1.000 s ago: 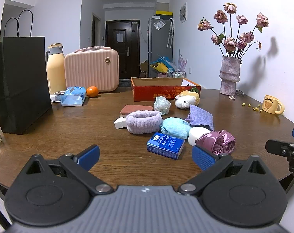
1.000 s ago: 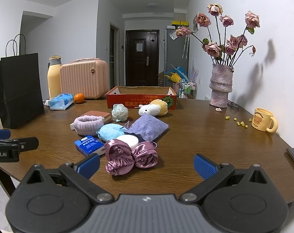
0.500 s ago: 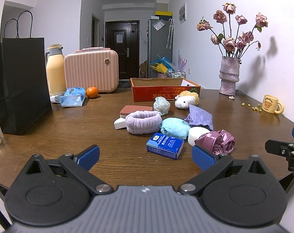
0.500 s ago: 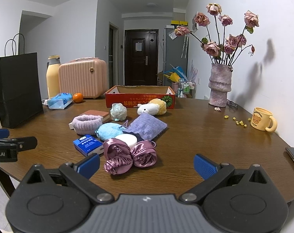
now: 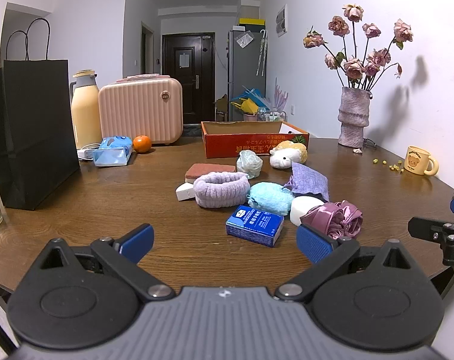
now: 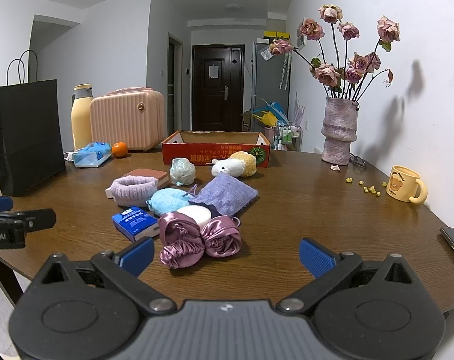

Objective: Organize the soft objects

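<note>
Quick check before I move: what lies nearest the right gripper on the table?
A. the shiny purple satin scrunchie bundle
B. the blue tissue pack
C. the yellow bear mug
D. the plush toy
A: in the right wrist view the purple satin scrunchie bundle lies closest, just ahead of the open right gripper, with the blue tissue pack farther left and nothing held.

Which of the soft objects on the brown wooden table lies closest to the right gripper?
The shiny mauve satin scrunchie, just ahead of the open right gripper; the light blue fluffy puff and lilac terry headband lie farther back.
</note>
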A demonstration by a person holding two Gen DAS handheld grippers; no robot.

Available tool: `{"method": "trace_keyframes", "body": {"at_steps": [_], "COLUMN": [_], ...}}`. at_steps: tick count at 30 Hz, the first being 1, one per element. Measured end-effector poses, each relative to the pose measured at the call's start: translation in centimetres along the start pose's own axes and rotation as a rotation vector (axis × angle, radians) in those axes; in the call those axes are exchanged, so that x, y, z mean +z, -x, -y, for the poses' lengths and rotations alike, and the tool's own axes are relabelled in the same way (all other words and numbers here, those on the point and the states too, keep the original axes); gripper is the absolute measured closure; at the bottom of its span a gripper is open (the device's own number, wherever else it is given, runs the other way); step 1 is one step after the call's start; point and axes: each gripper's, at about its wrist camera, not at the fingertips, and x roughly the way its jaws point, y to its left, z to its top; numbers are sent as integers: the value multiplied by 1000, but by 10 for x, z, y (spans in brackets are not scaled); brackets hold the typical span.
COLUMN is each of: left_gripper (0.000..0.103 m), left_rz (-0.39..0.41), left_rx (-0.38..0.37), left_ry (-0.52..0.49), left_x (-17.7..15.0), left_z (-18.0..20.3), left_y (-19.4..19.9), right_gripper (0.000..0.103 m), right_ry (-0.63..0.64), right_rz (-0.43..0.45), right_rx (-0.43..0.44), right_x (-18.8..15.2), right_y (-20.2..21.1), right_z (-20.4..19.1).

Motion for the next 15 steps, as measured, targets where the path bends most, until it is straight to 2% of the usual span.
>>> {"method": "trace_keyframes", "body": {"at_steps": [15], "left_gripper": [0], "left_rz": [3], "left_rx": [0], "left_ry": [-1], "left_x": [0], "left_z": [0], "left_y": [0], "right_gripper": [0], "right_ry": [1], "right_rz": [-1], "right_rx": [-1], "right_x": [0], "right_y": [0], "right_z": [0]}}
